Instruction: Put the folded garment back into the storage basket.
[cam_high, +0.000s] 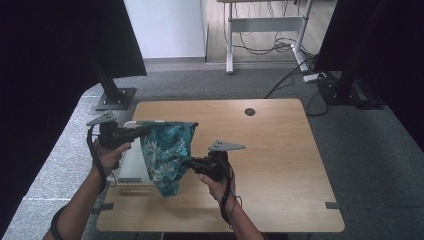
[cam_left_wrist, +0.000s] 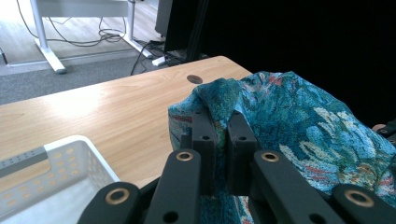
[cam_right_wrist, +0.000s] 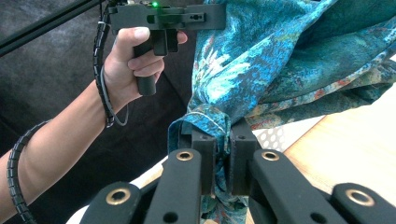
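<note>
Hanging above the basket (cam_high: 131, 165), the cloth (cam_high: 167, 150) is clamped by left gripper (cam_high: 145, 130) and right gripper (cam_high: 186, 162).

The cloth (cam_left_wrist: 299, 121) pinched in my grippers is a soft woven fabric, matt, printed in teal florals. My table (cam_high: 270, 150) is smooth light wood-grain with a faint sheen; the basket (cam_left_wrist: 56, 177) is white perforated plastic.
</note>
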